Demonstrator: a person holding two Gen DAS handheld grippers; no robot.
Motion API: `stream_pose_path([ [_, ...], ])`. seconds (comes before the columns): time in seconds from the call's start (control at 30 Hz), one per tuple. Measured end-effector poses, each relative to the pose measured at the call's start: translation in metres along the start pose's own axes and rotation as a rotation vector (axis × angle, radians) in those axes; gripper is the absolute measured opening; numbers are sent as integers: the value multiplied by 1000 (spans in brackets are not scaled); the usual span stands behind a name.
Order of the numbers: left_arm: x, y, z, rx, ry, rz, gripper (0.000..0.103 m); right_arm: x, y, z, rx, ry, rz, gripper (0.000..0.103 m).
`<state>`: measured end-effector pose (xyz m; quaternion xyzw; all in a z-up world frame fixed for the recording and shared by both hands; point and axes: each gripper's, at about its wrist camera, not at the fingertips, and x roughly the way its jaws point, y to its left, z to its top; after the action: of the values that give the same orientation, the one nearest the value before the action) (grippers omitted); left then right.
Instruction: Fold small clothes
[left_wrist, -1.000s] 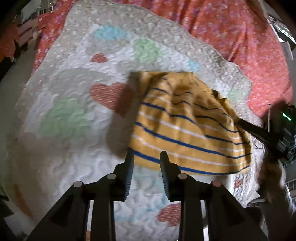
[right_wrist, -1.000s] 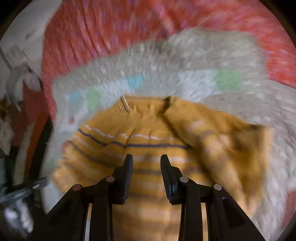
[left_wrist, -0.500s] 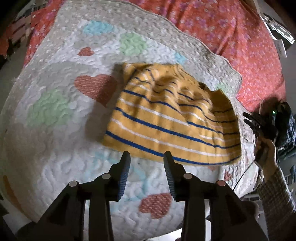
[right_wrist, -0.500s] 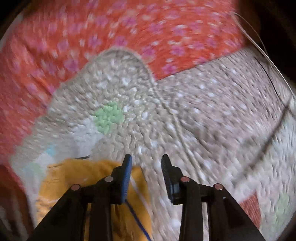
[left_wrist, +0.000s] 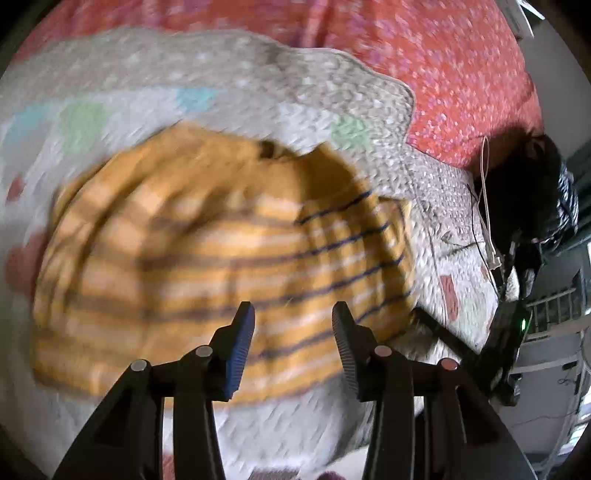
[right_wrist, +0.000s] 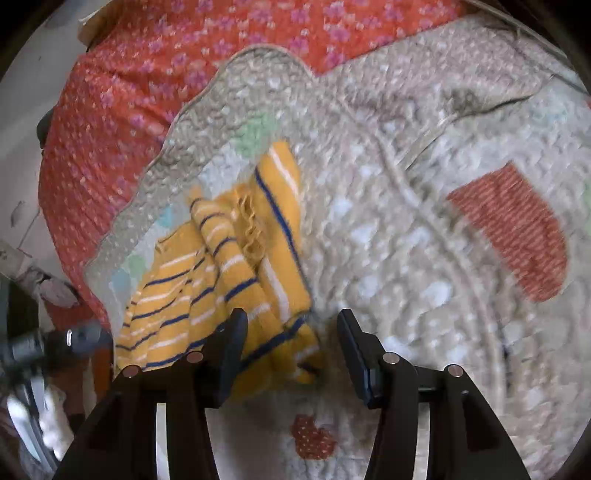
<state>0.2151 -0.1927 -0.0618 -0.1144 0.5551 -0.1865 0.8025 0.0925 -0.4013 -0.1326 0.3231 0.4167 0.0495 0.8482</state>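
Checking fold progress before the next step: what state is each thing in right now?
Striped sweater: folded over, lying on the quilt, ungripped.
Quilt: spread flat over the red bedspread.
Left gripper: open, holding nothing.
Right gripper: open, holding nothing.

One yellow striped sweater (left_wrist: 221, 251) at centre, 9 o'clock in right view (right_wrist: 236, 266). One quilted mat (left_wrist: 258, 74). One red floral bedspread (left_wrist: 424, 55) at 1 o'clock. Two grippers: left gripper (left_wrist: 293, 325), right gripper (right_wrist: 291, 328), both at 6 o'clock.

Home bedroom, quilted blanket (right_wrist: 424, 258), floral bedsheet (right_wrist: 147, 74)
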Motion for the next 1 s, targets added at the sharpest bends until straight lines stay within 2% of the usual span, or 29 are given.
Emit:
stream_pose_path([
  [0.1,21,-31,29,36,-2,1,42,7,5,0,-12,4,11,55],
  [0.23,48,-58,53,58,36,-15,42,15,2,2,15,7,6,57],
  [0.37,73,-80,66,89,70,-19,43,15,3,0,4,-5,-5,60],
  [0.5,108,-110,72,164,168,-34,47,19,14,-8,-41,-20,-23,64],
  [0.67,135,-141,78,232,206,-31,48,28,26,-16,-96,-34,-40,65],
  [0.83,161,-170,82,337,237,46,58,29,27,-18,-101,-61,-33,66],
  [0.93,179,-178,89,344,285,72,64,30,25,-18,-100,-69,-33,66],
  [1.0,194,-182,89,348,324,123,65,33,26,-15,-98,-71,-33,65],
])
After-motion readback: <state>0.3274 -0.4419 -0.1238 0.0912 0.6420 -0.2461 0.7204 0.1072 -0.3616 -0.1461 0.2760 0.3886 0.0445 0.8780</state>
